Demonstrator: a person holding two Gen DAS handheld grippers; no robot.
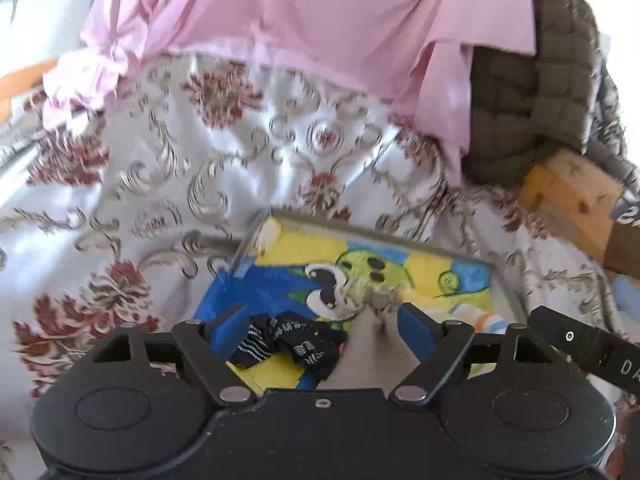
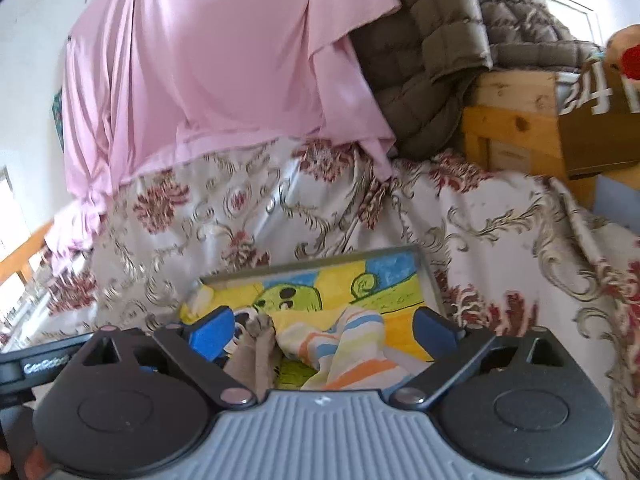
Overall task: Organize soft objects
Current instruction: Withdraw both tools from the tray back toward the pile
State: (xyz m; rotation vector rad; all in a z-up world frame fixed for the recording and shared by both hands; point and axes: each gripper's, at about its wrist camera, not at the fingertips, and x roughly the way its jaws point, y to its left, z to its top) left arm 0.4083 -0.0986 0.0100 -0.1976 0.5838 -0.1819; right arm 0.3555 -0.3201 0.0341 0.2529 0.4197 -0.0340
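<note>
Both my left gripper [image 1: 318, 330] and right gripper [image 2: 324, 330] have fingers spread wide, empty; socks lie in the cartoon-printed tray [image 1: 505, 280]. The grey sock [image 1: 372, 344] and striped sock [image 2: 344, 352] could snag on a finger as I move.

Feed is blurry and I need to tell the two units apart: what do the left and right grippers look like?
The left gripper has an all-black body with two round black caps, black linkage arms with silver pivot pins, and blue finger pads. The right gripper matches it, except its centre housing is grey and ribbed. Its blue pads look the same.
</note>
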